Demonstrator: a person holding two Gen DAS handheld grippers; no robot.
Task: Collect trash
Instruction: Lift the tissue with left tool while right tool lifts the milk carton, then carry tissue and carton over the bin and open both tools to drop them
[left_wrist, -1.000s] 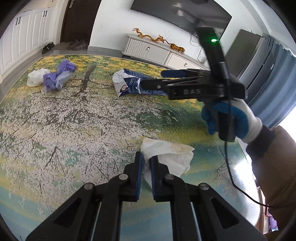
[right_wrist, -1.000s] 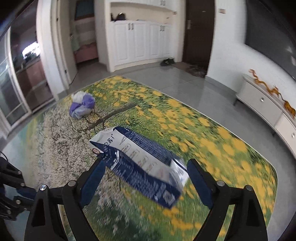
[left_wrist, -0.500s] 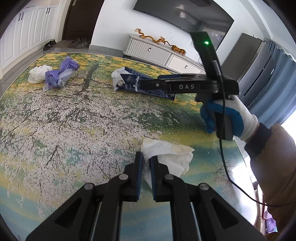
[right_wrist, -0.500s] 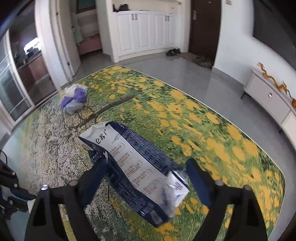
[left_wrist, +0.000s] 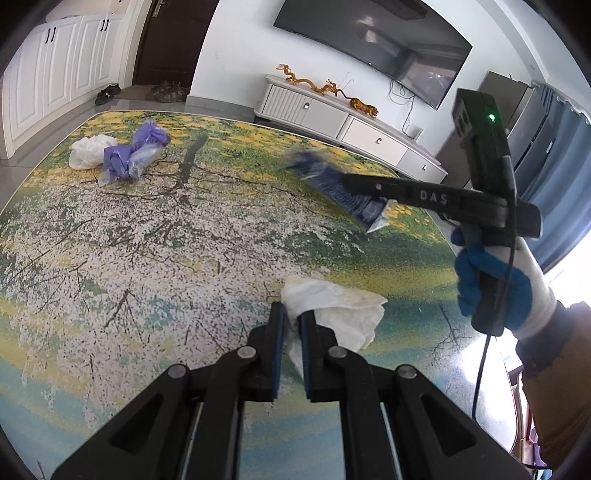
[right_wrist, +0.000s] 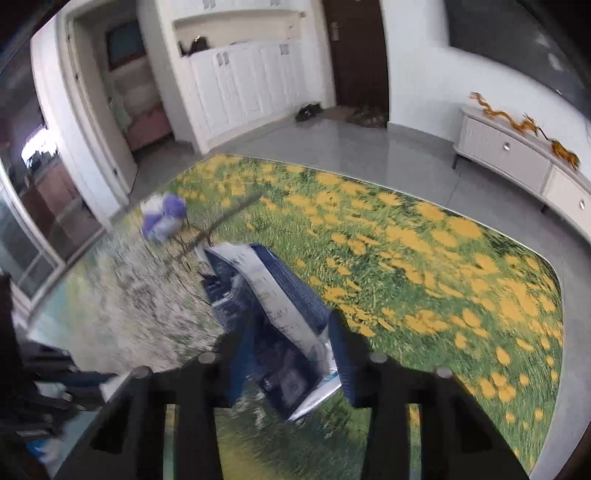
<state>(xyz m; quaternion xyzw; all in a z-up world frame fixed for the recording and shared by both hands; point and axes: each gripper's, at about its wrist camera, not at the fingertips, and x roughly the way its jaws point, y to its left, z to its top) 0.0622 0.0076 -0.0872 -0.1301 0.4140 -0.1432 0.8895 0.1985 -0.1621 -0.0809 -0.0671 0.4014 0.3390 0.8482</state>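
Observation:
My left gripper is shut on a crumpled white tissue just above the flower-printed table. My right gripper is shut on a blue and white carton, which is lifted and tilted; it is blurred by motion. In the left wrist view the right gripper holds the carton above the table's far right part. A bundle of purple and white plastic bags lies at the table's far left, also in the right wrist view.
The table's rounded far edge borders a grey floor. A white TV cabinet stands behind the table. The gloved right hand and its cable hang over the table's right side.
My right gripper has closed from wide open onto the carton and lifted it off the table. My left gripper has stayed shut on the tissue.

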